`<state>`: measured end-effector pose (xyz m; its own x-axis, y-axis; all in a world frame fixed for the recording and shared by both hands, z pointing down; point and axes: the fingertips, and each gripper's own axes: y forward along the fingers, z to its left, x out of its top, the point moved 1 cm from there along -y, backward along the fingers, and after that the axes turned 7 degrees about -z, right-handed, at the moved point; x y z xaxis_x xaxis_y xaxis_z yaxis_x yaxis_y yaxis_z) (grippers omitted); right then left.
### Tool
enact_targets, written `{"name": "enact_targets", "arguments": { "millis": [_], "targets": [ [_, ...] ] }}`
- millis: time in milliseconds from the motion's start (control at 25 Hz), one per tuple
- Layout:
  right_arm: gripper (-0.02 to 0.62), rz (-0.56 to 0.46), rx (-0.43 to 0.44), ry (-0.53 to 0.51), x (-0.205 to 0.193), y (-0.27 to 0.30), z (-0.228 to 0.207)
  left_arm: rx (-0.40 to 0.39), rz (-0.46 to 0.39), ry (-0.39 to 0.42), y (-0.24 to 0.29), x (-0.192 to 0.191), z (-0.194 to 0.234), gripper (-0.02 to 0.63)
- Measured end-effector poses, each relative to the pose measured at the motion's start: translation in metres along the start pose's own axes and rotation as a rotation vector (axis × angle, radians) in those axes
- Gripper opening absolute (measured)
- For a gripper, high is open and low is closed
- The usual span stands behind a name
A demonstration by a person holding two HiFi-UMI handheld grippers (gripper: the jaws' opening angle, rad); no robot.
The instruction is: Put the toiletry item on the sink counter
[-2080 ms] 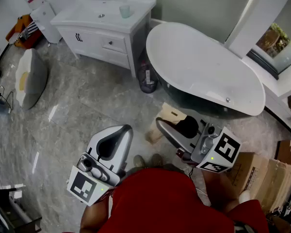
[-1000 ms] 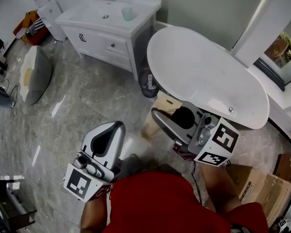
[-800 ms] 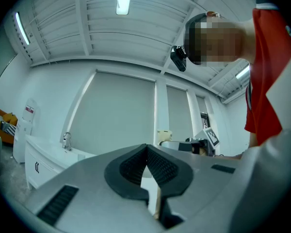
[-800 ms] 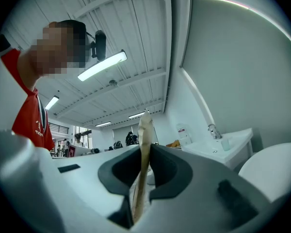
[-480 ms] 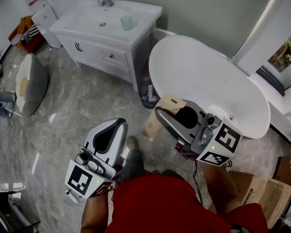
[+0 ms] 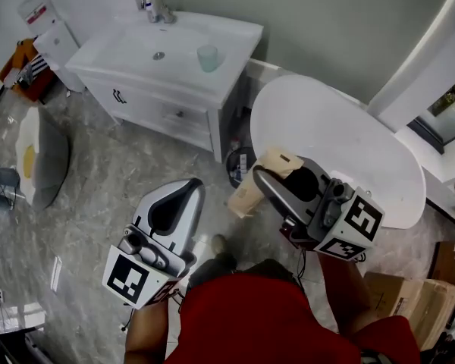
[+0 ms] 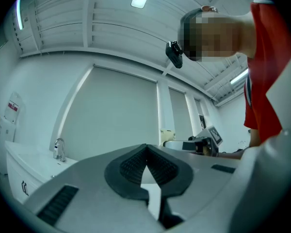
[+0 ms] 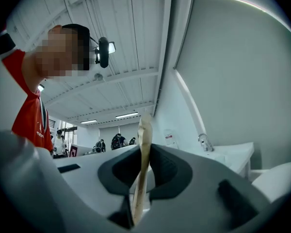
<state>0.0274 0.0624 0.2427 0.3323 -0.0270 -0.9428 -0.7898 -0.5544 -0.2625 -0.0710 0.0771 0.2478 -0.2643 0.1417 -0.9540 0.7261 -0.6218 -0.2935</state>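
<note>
The toiletry item (image 6: 252,192) is a flat tan packet, and my right gripper (image 6: 262,176) is shut on it, with the packet sticking out ahead of the jaws. In the right gripper view the packet (image 8: 144,132) stands on edge between the dark pads of the right gripper (image 8: 144,152). My left gripper (image 6: 188,186) is shut with nothing in it; its pads meet in the left gripper view (image 7: 146,148). The white sink counter (image 6: 201,78) lies ahead at the upper left, apart from both grippers.
A pale green cup (image 6: 208,57) and a chrome faucet (image 6: 156,6) stand on the counter. A white bathtub (image 6: 341,146) fills the right, with a small bin (image 6: 237,165) between it and the vanity. A cushion (image 6: 34,161) lies on the floor at left; cardboard boxes (image 6: 398,298) sit at lower right.
Both grippers have travelled forward across the marble floor towards the vanity, which now shows larger and nearer. The packet stays gripped in the right jaws.
</note>
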Motion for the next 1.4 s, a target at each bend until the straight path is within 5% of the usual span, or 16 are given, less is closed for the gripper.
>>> {"name": "enact_targets", "arguments": {
  "millis": [240,640,1400],
  "targets": [
    [0.058,0.014,-0.038,-0.028,-0.007,0.075,-0.044,-0.028,-0.025,-0.020,0.023,0.006,0.086,0.017],
    [0.058,0.027,-0.064,-0.042,-0.013,0.127,-0.119,0.022,-0.012,-0.028,0.058,-0.021,0.163,0.017],
    [0.058,0.008,-0.138,-0.214,-0.007,0.263,-0.360,0.108,0.005,0.012,0.214,-0.084,0.327,0.017]
  ]
}}
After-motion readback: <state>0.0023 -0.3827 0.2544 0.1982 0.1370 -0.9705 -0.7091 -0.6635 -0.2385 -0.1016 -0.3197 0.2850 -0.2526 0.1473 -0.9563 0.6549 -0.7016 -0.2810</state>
